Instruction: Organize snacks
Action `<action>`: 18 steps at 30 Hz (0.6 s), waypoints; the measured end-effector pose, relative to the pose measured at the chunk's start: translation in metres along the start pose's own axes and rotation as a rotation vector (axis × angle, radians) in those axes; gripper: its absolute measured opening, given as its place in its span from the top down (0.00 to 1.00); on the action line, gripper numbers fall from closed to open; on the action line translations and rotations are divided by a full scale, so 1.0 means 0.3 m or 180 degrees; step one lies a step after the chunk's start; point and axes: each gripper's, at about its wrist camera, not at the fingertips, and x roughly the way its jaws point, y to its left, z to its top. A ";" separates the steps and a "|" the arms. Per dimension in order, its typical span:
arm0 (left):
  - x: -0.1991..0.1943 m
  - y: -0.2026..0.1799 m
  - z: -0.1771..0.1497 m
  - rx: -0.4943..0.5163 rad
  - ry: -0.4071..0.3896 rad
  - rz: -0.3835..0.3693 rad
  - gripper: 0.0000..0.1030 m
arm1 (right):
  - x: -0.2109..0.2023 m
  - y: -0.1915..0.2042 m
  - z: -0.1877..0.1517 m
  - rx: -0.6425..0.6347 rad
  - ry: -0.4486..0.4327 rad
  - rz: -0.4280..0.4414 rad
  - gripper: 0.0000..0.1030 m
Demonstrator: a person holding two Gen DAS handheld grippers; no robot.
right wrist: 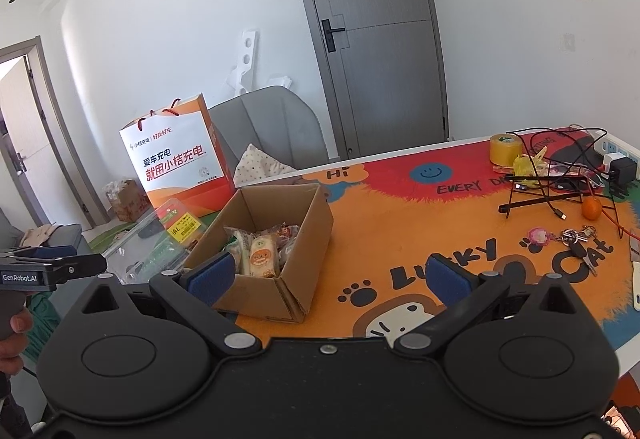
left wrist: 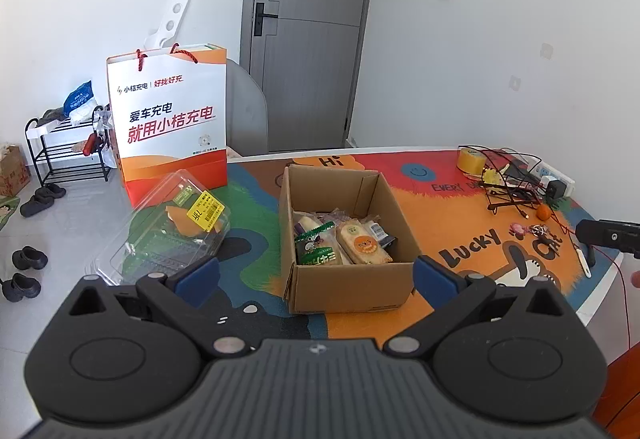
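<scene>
Open cardboard box (left wrist: 352, 279) upright on mat, wrapped snacks (left wrist: 340, 243) lying inside

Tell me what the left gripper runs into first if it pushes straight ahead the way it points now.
Most likely the cardboard box: it sits centred between the open jaws of the left gripper, near wall closest. Depth is unclear; if held high, it may reach the snacks inside.

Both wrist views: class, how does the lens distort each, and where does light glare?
Left wrist view: the door bows and leans, corners darken, and the clear clamshell box shows reflections. Right wrist view: the table edge curves, and daylight washes out the side doorway.
</scene>
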 end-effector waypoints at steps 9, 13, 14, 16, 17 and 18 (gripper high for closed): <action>0.003 -0.003 -0.002 0.0014 0.0017 0.0000 0.01 | 0.004 -0.003 -0.002 0.0002 0.0001 -0.0021 0.00; 0.005 -0.007 -0.003 0.0029 0.0022 -0.0001 0.01 | 0.004 -0.001 -0.002 -0.0016 0.0003 -0.0015 0.00; 0.006 -0.007 -0.003 0.0029 0.0023 -0.0001 0.01 | 0.004 0.000 -0.002 -0.0019 0.0002 -0.0013 0.00; 0.006 -0.008 -0.003 0.0033 0.0024 -0.0001 0.01 | 0.004 0.000 -0.002 -0.0020 0.0005 -0.0012 0.00; 0.007 -0.009 -0.003 0.0033 0.0023 0.0003 0.01 | 0.004 0.001 -0.002 -0.0022 0.0007 -0.0012 0.00; 0.007 -0.009 -0.003 0.0038 0.0020 0.0007 0.01 | 0.004 0.001 -0.002 -0.0023 0.0008 -0.0012 0.00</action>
